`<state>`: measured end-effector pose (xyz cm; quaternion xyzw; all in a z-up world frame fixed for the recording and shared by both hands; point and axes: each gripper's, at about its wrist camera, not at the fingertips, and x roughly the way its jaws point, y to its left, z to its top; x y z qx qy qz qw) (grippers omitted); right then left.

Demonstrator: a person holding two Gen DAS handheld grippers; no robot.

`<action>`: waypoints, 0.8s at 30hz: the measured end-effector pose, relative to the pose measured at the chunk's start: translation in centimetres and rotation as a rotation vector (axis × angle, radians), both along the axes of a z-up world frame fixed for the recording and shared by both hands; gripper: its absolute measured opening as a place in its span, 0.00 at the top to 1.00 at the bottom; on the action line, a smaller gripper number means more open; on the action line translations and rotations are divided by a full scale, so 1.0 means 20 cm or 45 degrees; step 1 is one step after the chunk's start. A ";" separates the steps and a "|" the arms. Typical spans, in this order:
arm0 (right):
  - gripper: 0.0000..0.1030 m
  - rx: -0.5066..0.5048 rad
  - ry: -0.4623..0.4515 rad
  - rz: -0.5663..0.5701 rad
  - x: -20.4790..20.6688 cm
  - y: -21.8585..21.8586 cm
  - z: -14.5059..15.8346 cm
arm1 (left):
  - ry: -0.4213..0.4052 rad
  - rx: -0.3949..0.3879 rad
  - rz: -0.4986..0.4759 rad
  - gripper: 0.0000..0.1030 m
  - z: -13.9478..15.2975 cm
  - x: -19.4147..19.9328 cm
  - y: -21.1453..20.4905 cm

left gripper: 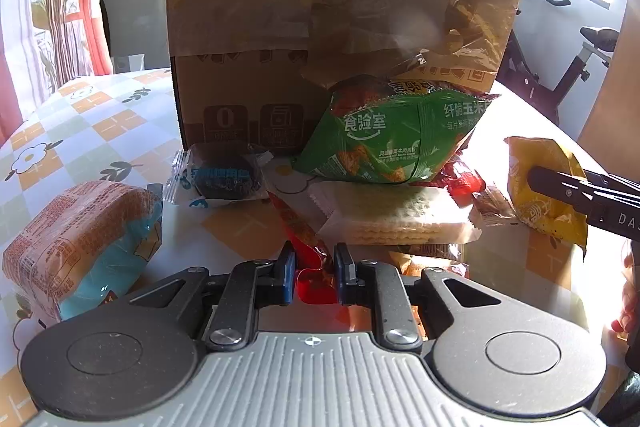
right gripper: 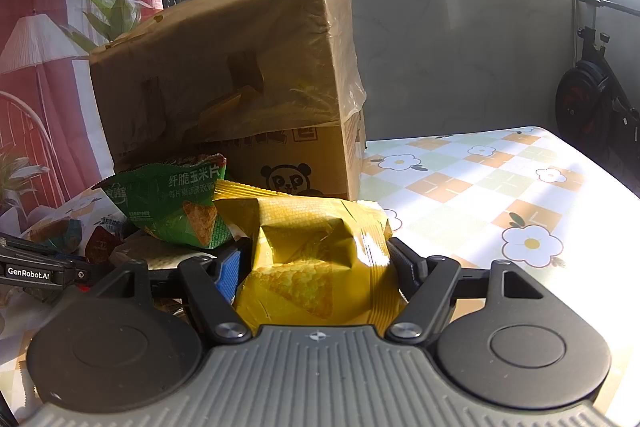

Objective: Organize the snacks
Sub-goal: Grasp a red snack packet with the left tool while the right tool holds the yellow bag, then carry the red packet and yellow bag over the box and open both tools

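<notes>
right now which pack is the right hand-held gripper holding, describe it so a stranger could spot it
Start at the tall cardboard box on the flower-print table. In front of it lies a snack pile, and at the pile's window-side edge is the yellow chip bag, clamped in the right hand-held gripper. Unlike the green chip bag beside it, it is plain yellow.

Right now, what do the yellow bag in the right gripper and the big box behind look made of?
Yellow bag: thin glossy plastic film, likely; it creases sharply and glints between the right gripper fingers. Box: brown matte corrugated cardboard, with a dented top and clear tape or film peeling at the corner.
</notes>
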<state>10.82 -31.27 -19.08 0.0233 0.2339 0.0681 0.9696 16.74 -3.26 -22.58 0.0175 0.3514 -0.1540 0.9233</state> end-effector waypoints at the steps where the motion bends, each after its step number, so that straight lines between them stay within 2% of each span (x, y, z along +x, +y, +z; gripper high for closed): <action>1: 0.28 0.000 0.001 0.001 0.00 0.00 0.00 | 0.001 -0.006 -0.003 0.80 0.00 0.00 0.00; 14: 0.28 -0.020 0.005 0.004 0.02 0.01 0.00 | -0.045 -0.068 0.033 0.81 0.08 -0.04 0.08; 24: 0.29 -0.005 0.016 -0.027 0.00 0.00 0.02 | -0.132 -0.115 0.054 0.81 0.18 -0.10 0.15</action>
